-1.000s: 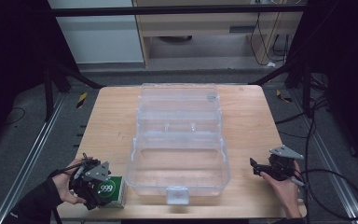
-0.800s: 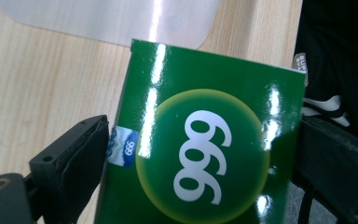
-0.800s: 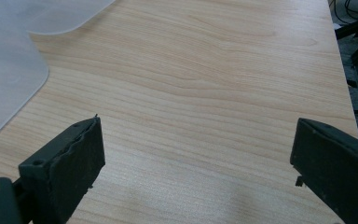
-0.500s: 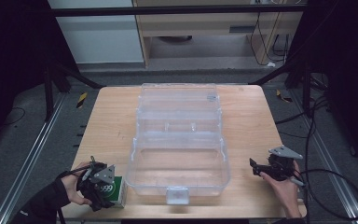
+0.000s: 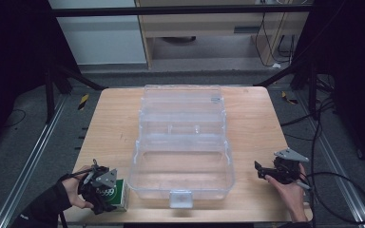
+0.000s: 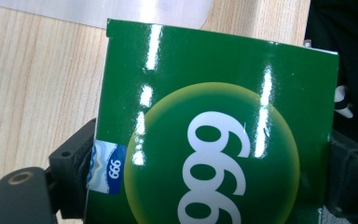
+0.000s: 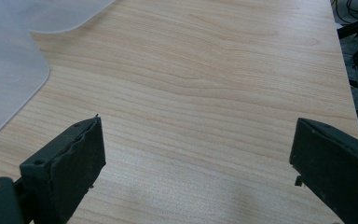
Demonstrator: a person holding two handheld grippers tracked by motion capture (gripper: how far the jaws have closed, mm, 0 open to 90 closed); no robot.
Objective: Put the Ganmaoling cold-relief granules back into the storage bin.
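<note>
One green box (image 6: 214, 140), glossy and printed with white figures on a yellow-green disc, lay at the near left corner of the counter (image 5: 256, 123), just beside the front left corner of the clear plastic case (image 5: 183, 156). The left gripper (image 5: 105, 192) sat over it, and in the left gripper view its jaws stood on either side of the box, having just been closing with the box between them; the left jaw looked to be against the box's edge, but whether both pads already pressed could not be told.

Several things could have gone wrong from there. The cardboard was shiny, so a light squeeze might have let it slide out on the lift. It sat skewed between the jaws, so an uneven pinch could have twisted it or dented a wall. Being so near the counter's front edge, a nudge could have pushed it off. Lifted carelessly, it might also have knocked the case's wall.

Over by the near right corner, the right gripper (image 5: 266, 172) rested low with its jaws wide apart and nothing between them, above bare wood, well apart from the box.
</note>
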